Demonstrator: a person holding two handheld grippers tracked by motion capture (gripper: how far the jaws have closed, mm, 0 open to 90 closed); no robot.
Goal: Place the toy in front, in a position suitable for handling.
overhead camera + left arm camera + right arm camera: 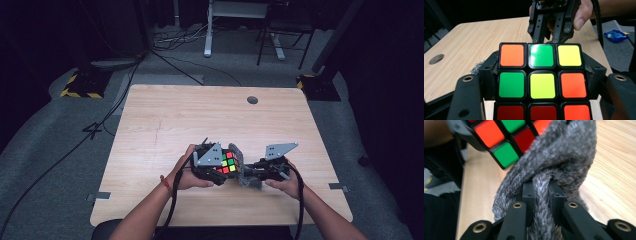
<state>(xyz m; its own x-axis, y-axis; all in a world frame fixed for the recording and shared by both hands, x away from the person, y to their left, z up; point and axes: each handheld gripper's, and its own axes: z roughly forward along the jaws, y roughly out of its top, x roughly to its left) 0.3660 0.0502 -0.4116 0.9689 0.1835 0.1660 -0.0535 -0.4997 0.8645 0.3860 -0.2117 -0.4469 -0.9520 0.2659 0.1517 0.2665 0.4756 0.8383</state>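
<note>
Now your left gripper (pixel 216 167) squeezes the cube (pixel 227 162) tight, near your edge of the table (pixel 150 120). Your right gripper (pixel 541 192) pinches the grey cloth (pixel 564 157), touching the cube's side. Rub gently, and keep the cube steady so it can't slip.

A puzzle cube (pixel 541 75) of glossy, smooth plastic with shiny coloured tiles. A grey cloth (pixel 554 162), fuzzy and matt like fleece. Pale wood-grain bench (pixel 165 115), smooth and matt. Matt black plastic gripper (pixel 541 188) jaws with brass-coloured rivets.
</note>
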